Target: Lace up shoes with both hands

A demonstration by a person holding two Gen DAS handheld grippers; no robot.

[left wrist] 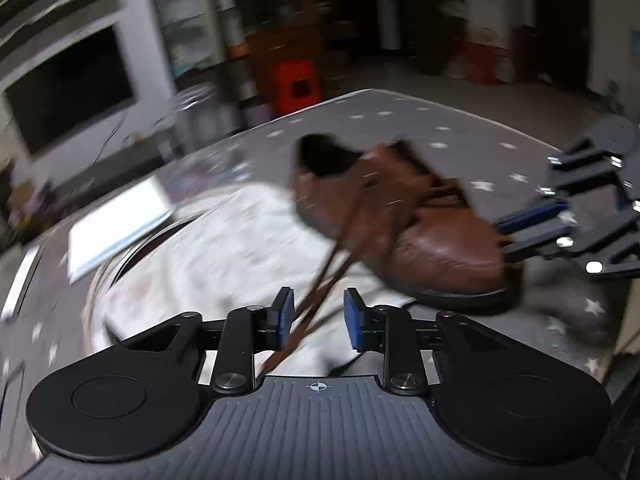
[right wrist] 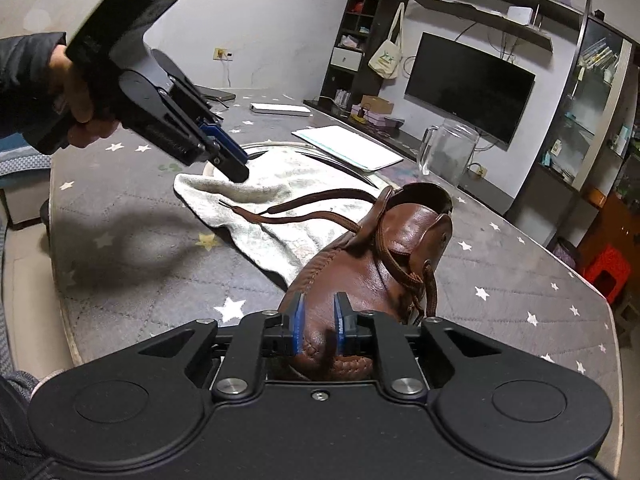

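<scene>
Laces (right wrist: 304, 216) trailed from the shoe (right wrist: 372, 264) across a cloth (right wrist: 256, 232); left gripper (left wrist: 318, 316) gaped narrowly around them, seemingly unpinched; right gripper (right wrist: 319, 320) stood narrowly open, empty.

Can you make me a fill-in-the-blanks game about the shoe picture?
1. The leather shoe is the colour ____.
2. The loose ends of the laces lie across a crumpled white ____.
3. Beyond the shoe, near the table's far edge, stands an empty ____ mug with a handle.
4. The grey tablecloth is dotted with little white ____.

Missing words: brown; cloth; glass; stars
</scene>
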